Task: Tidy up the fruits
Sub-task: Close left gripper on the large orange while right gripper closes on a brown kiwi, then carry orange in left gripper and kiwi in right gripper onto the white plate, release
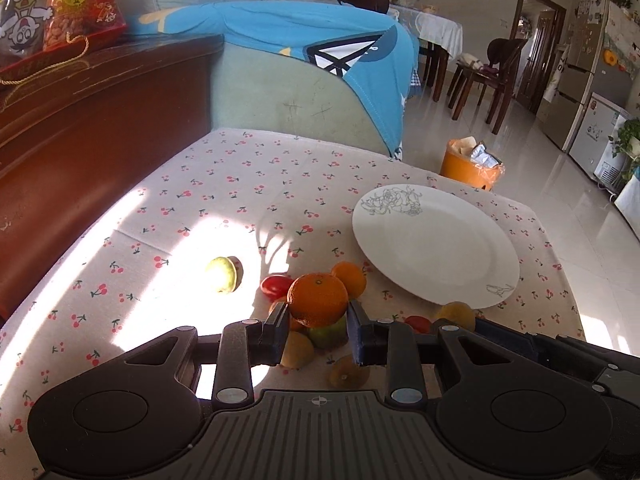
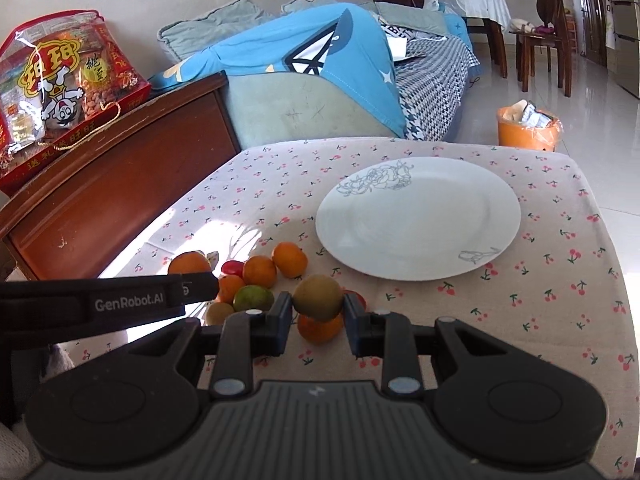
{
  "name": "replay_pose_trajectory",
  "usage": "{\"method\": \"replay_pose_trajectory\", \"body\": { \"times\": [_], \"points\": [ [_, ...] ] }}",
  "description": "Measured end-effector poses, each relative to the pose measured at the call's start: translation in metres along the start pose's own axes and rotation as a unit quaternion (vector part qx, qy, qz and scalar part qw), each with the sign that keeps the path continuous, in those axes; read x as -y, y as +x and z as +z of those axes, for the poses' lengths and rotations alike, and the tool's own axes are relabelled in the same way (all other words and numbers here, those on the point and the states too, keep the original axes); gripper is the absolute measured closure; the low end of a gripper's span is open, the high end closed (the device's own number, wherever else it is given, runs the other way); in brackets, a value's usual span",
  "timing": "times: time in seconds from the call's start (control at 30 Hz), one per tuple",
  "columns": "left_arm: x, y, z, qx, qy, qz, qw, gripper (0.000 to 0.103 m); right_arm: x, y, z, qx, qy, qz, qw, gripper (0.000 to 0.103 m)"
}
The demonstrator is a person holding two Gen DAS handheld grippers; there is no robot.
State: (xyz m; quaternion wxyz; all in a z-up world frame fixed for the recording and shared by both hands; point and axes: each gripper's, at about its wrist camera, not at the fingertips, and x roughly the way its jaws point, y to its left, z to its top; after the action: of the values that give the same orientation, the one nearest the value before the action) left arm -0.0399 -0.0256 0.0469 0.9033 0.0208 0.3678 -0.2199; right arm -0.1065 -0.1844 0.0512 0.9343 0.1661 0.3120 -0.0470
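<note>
My left gripper is shut on an orange, held just above the fruit pile on the cherry-print tablecloth. My right gripper is shut on a yellow-green fruit, with another orange lying under it. A white plate with grey flower drawings sits bare at the right, beyond the pile. Loose fruits lie left of the right gripper: oranges, a green fruit and a red tomato. A pale green fruit rests alone in the sunlight.
A dark wooden cabinet with a red snack bag borders the table on the left. A sofa with a blue cloth stands behind it. An orange waste bin is on the floor past the far right corner.
</note>
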Motion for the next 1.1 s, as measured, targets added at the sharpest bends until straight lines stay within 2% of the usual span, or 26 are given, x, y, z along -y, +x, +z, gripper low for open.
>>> {"method": "replay_pose_trajectory", "body": {
  "times": [0.13, 0.27, 0.43, 0.87, 1.1],
  "points": [
    [0.013, 0.010, 0.011, 0.001, -0.001, -0.022, 0.9998, 0.075, 0.017, 0.001, 0.009, 0.014, 0.022, -0.012, 1.000, 0.075],
    [0.025, 0.023, 0.020, 0.009, 0.014, -0.033, 0.9993, 0.075, 0.032, 0.006, 0.013, 0.021, 0.042, -0.024, 0.999, 0.075],
    [0.032, 0.044, 0.024, 0.001, 0.014, -0.044, 0.9989, 0.074, 0.051, 0.016, 0.016, 0.021, 0.073, -0.030, 0.997, 0.075],
    [0.044, 0.076, 0.027, -0.017, 0.019, -0.064, 0.9976, 0.074, 0.068, 0.033, 0.016, 0.018, 0.104, -0.039, 0.994, 0.075],
    [0.044, 0.079, 0.027, -0.016, 0.018, -0.062, 0.9978, 0.073, 0.070, 0.036, 0.016, 0.016, 0.113, -0.039, 0.993, 0.072]
  ]
}}
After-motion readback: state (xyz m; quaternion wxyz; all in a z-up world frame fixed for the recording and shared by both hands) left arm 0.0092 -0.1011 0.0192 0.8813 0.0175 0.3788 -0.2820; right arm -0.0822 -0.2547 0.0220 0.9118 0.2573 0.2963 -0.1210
